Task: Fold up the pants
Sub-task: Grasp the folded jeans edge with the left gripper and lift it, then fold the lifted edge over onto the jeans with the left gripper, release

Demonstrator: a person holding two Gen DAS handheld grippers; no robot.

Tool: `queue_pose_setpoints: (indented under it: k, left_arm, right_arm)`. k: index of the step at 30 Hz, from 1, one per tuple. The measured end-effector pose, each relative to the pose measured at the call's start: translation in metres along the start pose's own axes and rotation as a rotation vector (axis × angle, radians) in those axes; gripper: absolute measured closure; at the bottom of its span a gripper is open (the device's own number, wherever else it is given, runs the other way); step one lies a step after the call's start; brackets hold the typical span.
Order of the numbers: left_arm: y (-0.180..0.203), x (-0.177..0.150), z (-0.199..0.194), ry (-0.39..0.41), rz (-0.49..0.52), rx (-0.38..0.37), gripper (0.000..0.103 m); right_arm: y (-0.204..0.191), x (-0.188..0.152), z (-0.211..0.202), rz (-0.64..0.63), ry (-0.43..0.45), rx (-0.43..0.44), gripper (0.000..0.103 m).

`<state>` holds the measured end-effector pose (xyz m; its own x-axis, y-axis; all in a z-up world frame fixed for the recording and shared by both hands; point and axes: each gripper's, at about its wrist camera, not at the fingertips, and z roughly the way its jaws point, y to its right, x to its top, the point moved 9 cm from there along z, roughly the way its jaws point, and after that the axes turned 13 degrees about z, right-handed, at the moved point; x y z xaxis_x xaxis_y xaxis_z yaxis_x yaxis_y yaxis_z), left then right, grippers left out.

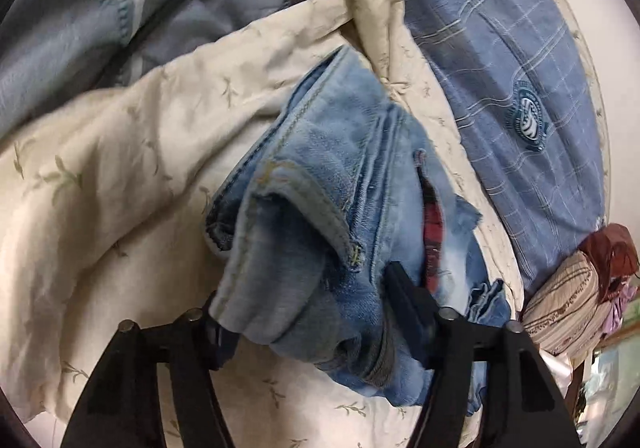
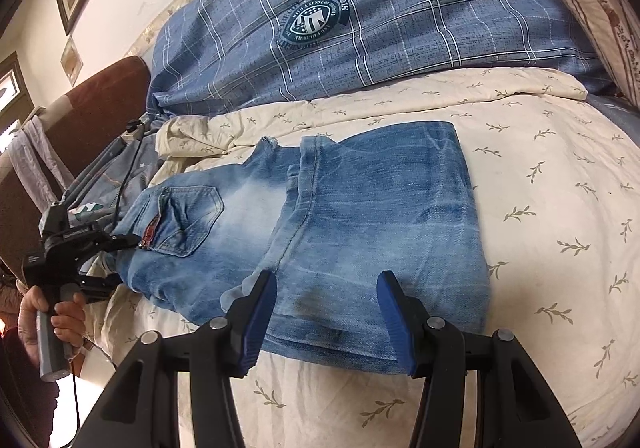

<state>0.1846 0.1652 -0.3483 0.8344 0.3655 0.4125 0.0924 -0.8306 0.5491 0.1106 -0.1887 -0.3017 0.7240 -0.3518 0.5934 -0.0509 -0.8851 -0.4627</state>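
Note:
Light-blue jeans [image 2: 360, 207] lie folded on a cream leaf-print quilt [image 2: 540, 187]. The legs are doubled over toward the right and the waist with its back pocket points left. My right gripper [image 2: 327, 280] hovers open over the near edge of the folded legs, blue pads apart and pinching nothing. At the waist end, a person's hand [image 2: 44, 312] holds my left gripper [image 2: 116, 260]. In the left wrist view the bunched waistband of the jeans [image 1: 320, 167] fills my left gripper [image 1: 308, 288]. Denim drapes over and hides most of one finger.
A blue plaid pillow [image 2: 360, 27] lies behind the jeans, with a striped cushion [image 2: 592, 7] at the far right. A grey patterned blanket [image 1: 60, 27] with a black cable [image 1: 160, 19] across it lies beyond the waist end. A brown headboard [image 2: 92, 107] stands at the left.

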Motion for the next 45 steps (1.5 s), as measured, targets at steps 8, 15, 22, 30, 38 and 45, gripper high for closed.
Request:
queue_pose_setpoints:
  k: [8, 15, 22, 30, 38, 45]
  left_arm:
    - [0.014, 0.006, -0.002, 0.064, 0.076, 0.040, 0.065]
    - [0.046, 0.010, -0.019, 0.116, 0.244, 0.104, 0.077]
    - [0.115, 0.001, -0.048, 0.195, 0.521, 0.151, 0.078]
    - [0.227, -0.044, -0.055, 0.220, 0.848, 0.082, 0.079]
    - [0.319, -0.138, 0.025, 0.051, 1.123, 0.005, 0.077]
    - [0.330, -0.153, 0.031, 0.021, 1.189, 0.060, 0.064]
  right_arm:
    - [0.002, 0.001, 0.000, 0.009, 0.003, -0.006, 0.047]
    - [0.011, 0.006, -0.006, 0.034, 0.022, -0.016, 0.047]
    - [0.045, 0.030, -0.032, 0.154, 0.111, -0.042, 0.047]
    - [0.102, 0.052, -0.068, 0.360, 0.194, -0.037, 0.047]
    - [0.147, 0.061, -0.094, 0.524, 0.256, -0.027, 0.047]
    - [0.168, 0.064, -0.106, 0.547, 0.269, -0.063, 0.047]
